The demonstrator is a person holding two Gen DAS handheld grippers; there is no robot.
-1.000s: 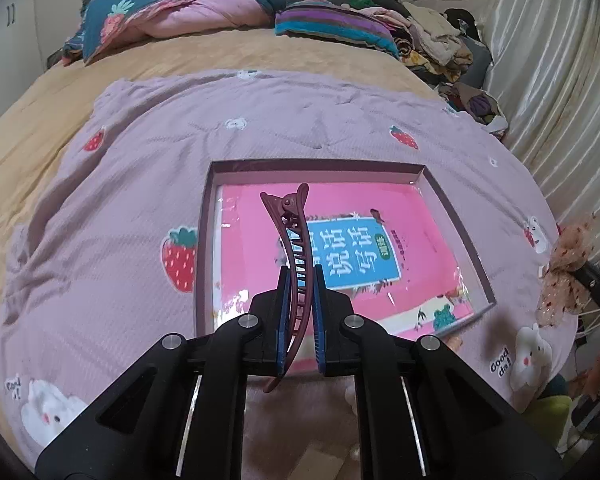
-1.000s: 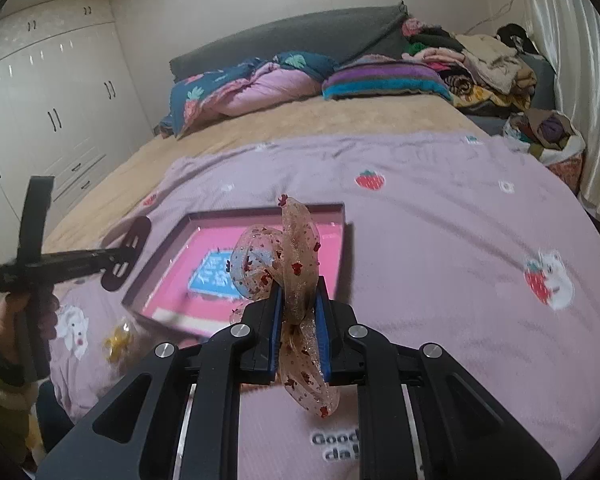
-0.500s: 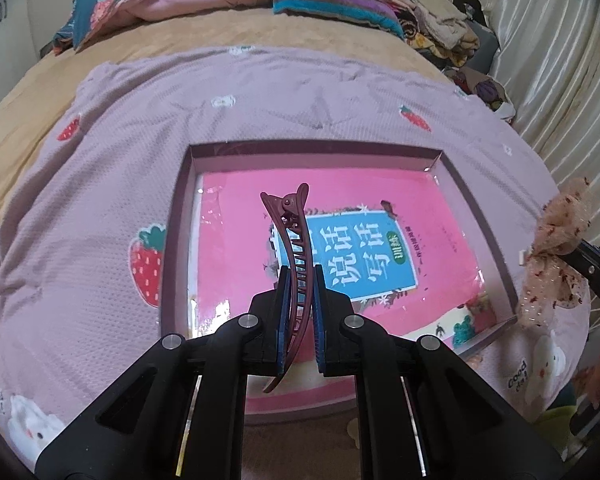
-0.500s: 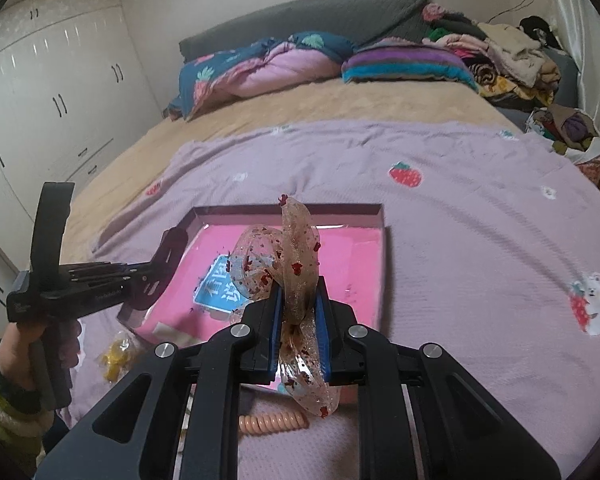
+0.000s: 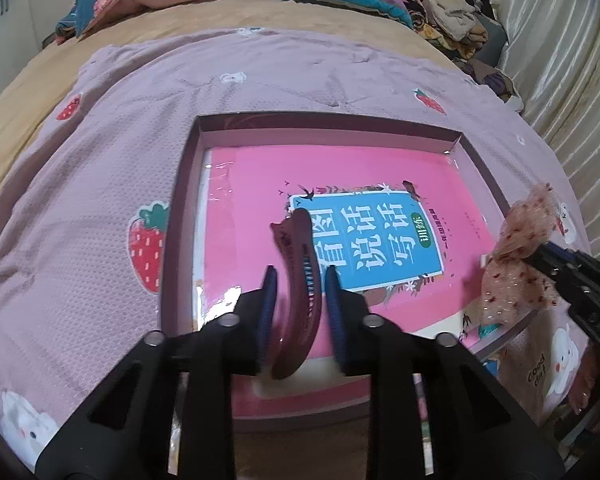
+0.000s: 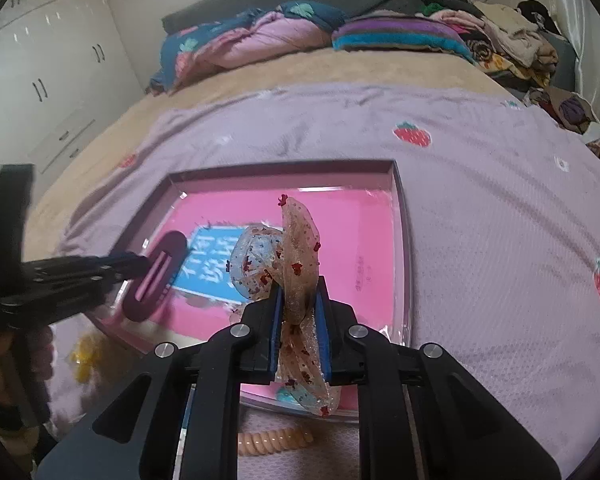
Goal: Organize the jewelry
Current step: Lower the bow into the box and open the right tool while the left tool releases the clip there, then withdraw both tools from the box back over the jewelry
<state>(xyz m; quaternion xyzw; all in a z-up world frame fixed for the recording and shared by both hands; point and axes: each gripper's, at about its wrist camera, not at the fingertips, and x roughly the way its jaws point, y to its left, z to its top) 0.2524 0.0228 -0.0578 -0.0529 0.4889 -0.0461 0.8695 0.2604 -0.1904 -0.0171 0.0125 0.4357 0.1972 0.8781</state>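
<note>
Pink book [image 5: 380, 184] titled 看图说话写话; left fingers [image 5: 269, 304] spread around hair clip [image 5: 300, 280], right fingers [image 6: 277, 320] pinching bow [image 6: 296, 264].

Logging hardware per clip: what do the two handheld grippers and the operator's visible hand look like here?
Both the left gripper and the right gripper are matte black angular plastic frames, with silver round screw heads on the linkages and blue ribbed pads on the inner finger faces. Seen from the right wrist view, the left unit has a black upright handle. The person's hand gripping it is bare; a dark cuff shows at the wrist. No cables visible.
</note>
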